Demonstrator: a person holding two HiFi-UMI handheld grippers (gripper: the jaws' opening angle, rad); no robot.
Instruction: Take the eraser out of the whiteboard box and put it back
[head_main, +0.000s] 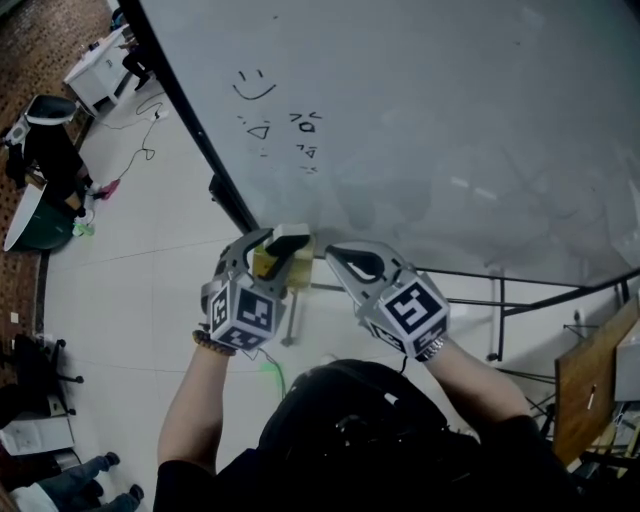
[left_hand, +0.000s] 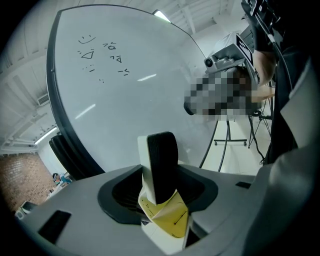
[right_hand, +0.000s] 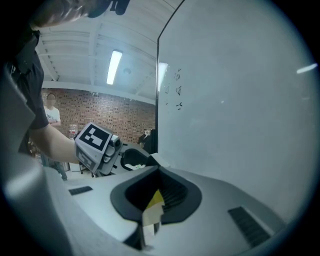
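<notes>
I have the eraser (left_hand: 159, 162) clamped in the left gripper (left_hand: 164, 207). It is pinched by its lower end between the yellow-taped pads (left_hand: 172, 220), so it stands up out of the jaws, white back to one side and black felt face to the other. Gripping it low like that leaves most of its body free to go into a slot first. In the head view it hangs just off the lower edge of the whiteboard (head_main: 420, 120), near that edge's left corner, in the air and resting on nothing. The right gripper (head_main: 335, 256) is clenched tight with nothing between its jaws, just beside the left one at the same edge. I judge it is there only to stay out of the way or to steady the box. I cannot make out the whiteboard box for certain; a pale shape (head_main: 300, 272) just under the eraser may be it. I read this as the eraser out of the box with the return to come, which calls for lining its long side up with the opening.
</notes>
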